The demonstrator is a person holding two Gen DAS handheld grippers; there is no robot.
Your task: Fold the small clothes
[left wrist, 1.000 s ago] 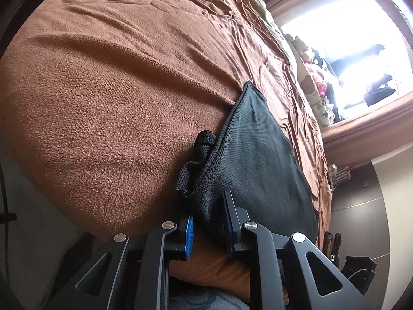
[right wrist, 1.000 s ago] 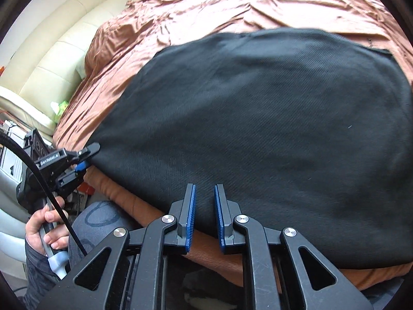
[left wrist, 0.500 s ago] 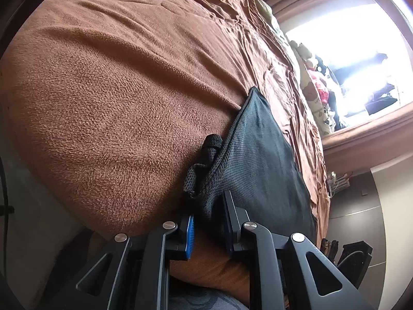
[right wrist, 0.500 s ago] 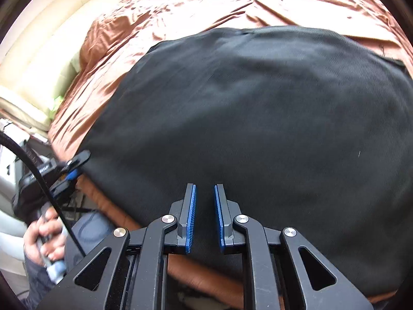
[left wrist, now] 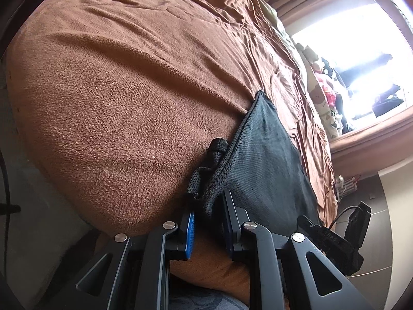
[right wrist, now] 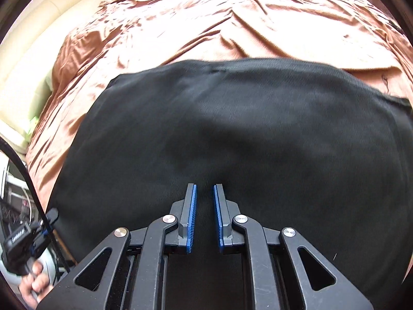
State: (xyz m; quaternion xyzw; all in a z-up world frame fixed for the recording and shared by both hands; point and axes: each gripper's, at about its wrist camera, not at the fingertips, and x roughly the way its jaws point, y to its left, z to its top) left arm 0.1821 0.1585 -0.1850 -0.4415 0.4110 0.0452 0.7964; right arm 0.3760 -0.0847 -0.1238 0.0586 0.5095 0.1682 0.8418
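Right tongs (right wrist: 205, 217) have slid out over the black garment (right wrist: 232, 142) since a second ago; left tongs (left wrist: 208, 223) have kept their place.

Left tongs clench the garment's bunched mesh corner (left wrist: 206, 180) at the near edge of the bed (left wrist: 116, 103), so the left hand (right wrist: 33, 281) is the one nearer the cloth's edge. Right tongs, nearly closed and empty, hover over the middle of the garment, which spreads away from them and out to both sides, its long axis running across their view. Dark, fine-knit and smooth, it lies flat on the brown blanket, one corner crumpled.
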